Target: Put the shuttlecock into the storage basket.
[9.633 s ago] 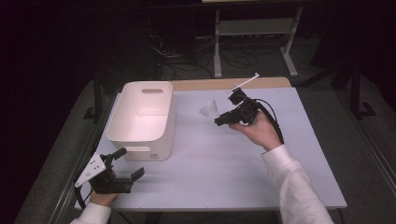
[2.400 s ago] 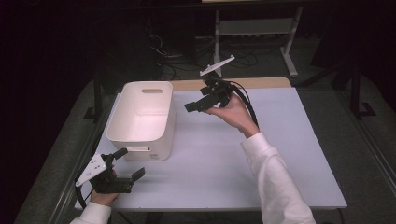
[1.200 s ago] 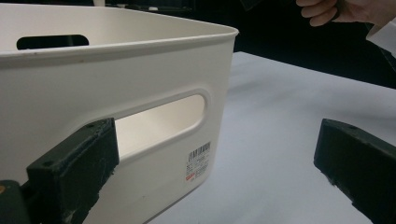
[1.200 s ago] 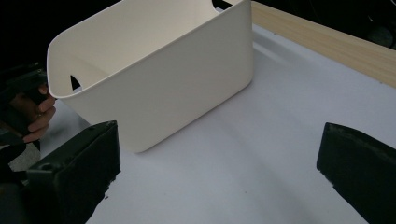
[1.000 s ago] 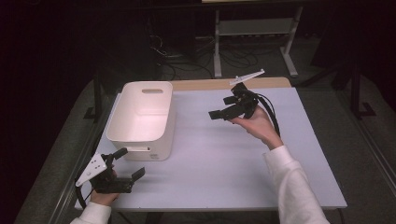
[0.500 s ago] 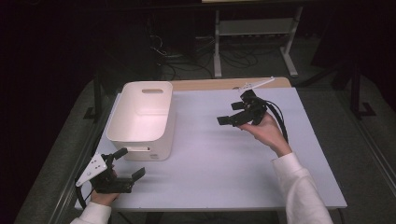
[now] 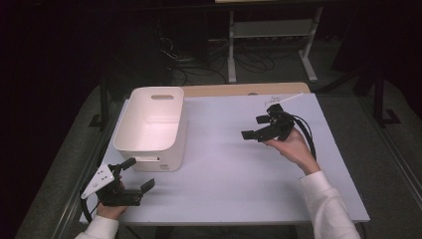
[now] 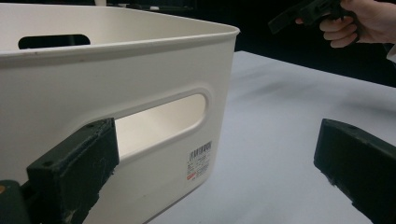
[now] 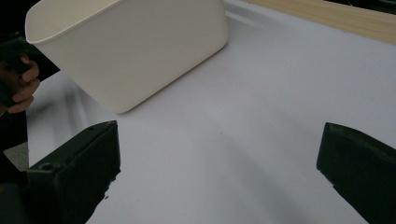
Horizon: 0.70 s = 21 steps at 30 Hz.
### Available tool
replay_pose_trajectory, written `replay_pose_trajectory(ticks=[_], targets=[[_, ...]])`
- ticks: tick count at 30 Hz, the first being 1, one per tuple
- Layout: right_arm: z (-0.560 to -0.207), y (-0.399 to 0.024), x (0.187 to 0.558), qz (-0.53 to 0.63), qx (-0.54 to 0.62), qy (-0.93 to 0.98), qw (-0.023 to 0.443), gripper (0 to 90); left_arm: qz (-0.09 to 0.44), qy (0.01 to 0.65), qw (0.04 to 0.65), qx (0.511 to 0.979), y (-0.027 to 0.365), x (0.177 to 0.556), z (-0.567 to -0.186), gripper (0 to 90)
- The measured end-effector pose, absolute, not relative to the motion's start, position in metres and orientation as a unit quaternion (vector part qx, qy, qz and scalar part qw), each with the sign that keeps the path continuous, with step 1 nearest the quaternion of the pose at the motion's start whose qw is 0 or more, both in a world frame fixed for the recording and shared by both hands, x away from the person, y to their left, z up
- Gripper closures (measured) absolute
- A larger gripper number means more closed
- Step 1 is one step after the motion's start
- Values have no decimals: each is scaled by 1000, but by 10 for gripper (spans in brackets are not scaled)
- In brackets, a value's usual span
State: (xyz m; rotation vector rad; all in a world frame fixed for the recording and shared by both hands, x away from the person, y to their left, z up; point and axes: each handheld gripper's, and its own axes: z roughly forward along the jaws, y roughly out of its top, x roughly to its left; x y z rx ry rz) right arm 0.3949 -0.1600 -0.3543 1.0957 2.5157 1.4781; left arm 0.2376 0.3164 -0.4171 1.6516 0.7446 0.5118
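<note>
A white plastic bin (image 7: 173, 149) with handle cut-outs stands on the left half of the pale table (image 7: 224, 169). My left gripper (image 7: 138, 174) rests at the table's front left corner, just in front of the bin, open and empty. Its view looks at the bin's near wall (image 8: 140, 70) between the spread left gripper (image 8: 215, 177) jaws. My right gripper (image 7: 254, 127) is held above the table's right half, well apart from the bin, pointing left toward it, open and empty. The right gripper (image 9: 215, 177) view shows the bin (image 9: 130, 51) across bare table.
A wooden strip (image 7: 239, 89) runs along the table's back edge. A metal stand (image 7: 268, 30) and cables lie on the dark floor beyond. The right hand (image 8: 359, 23) and its gripper appear at the top right of the left gripper view. A black cable (image 7: 307, 135) loops from the right gripper.
Over the last seconds the right gripper drew back from beside the bin's far corner to the right and came lower. A small white thing near its jaws 9.6 s ago is gone. The left gripper stayed put.
</note>
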Motion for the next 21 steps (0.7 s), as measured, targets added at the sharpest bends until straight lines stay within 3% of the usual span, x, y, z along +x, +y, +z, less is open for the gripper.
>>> replay_pose_trajectory(ticks=[21], targets=[[-369, -190, 378, 476, 364, 800, 40, 0, 220, 318, 589, 710, 317, 237, -417, 0]])
